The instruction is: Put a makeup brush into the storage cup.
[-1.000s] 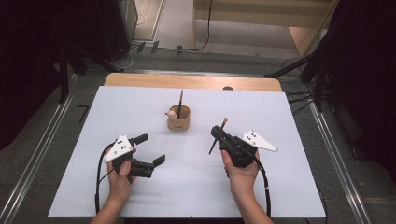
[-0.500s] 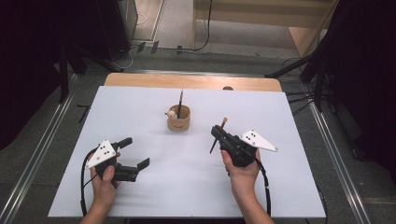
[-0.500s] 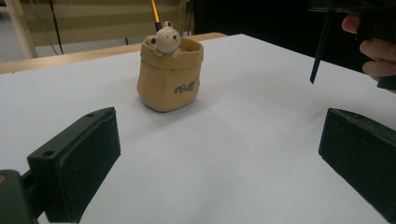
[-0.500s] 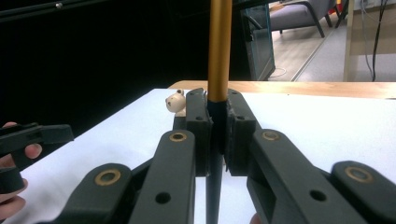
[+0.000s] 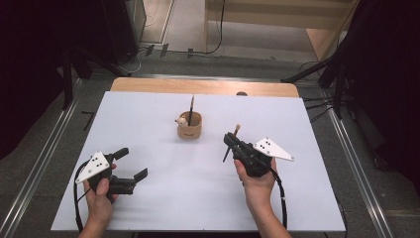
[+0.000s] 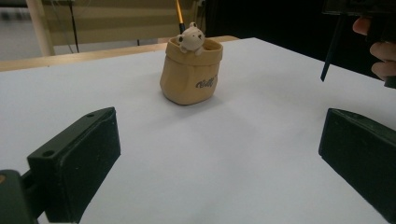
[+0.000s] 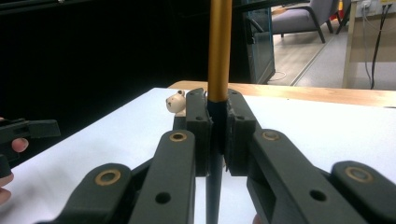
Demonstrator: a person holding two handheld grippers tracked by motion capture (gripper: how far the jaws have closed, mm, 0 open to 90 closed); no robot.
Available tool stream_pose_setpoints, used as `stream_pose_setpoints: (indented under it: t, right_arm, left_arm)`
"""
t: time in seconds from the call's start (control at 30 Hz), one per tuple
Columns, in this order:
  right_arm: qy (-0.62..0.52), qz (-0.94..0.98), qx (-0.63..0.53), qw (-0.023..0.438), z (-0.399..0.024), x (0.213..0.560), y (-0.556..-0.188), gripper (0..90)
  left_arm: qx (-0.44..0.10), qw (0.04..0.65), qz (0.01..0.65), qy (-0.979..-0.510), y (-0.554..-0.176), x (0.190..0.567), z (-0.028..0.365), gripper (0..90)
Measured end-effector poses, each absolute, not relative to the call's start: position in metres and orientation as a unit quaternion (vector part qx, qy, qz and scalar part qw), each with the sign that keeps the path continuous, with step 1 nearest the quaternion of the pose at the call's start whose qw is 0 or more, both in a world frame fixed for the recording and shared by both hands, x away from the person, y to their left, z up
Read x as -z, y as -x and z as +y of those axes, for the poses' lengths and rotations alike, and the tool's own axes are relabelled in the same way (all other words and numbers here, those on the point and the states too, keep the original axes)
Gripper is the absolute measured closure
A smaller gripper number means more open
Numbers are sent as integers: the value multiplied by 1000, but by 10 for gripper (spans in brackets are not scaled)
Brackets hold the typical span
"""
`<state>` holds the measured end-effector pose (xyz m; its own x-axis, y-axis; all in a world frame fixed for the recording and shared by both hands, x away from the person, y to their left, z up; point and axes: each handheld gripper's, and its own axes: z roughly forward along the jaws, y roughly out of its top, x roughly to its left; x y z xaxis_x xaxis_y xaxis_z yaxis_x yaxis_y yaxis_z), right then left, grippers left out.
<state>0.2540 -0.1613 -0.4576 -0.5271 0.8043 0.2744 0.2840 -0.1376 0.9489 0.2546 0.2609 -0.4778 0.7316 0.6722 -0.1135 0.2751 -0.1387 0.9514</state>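
Observation:
A tan pouch-shaped holder [image 5: 189,126] with a small bear figure on its rim stands upright mid-table, a dark brush [image 5: 191,106] standing in it. My right gripper [image 5: 230,140] is to its right, shut on a second brush [image 5: 225,156] that tilts up and down through the jaws. In the right gripper view that brush [image 7: 219,46] has a gold upper shaft and a dark lower shaft, clamped between the pads of the right gripper [image 7: 217,126]. My left gripper [image 5: 131,162] is at the front left, open and empty. In the left gripper view its jaws frame the holder [image 6: 189,79].
The white table top [image 5: 148,109] is ringed by a wooden strip at the far edge [image 5: 208,87] and metal rails on the floor at both sides. Cables trail from both grippers toward the near edge. Dark curtains hang left and right.
My left gripper has slid to the left along the front of the table, still open. The right gripper and its brush have stayed put.

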Motion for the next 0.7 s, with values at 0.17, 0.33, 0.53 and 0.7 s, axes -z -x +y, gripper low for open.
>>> stream_pose_setpoints:
  t: [0.17,0.33,0.53,0.7]
  right_arm:
    - [-437,624,-613,210,-162,459,-255,844]
    - [-428,629,-613,216,-159,457,-255,844]
    - [-416,637,-611,218,-156,456,-255,844]
    - [-410,641,-609,221,-156,455,-255,844]
  left_arm:
    - [-175,570,329,-732,-253,479,271,0]
    - [-178,564,336,-733,-249,481,280,0]
    - [-184,563,345,-728,-247,482,291,0]
    - [-187,559,347,-729,-245,482,297,0]
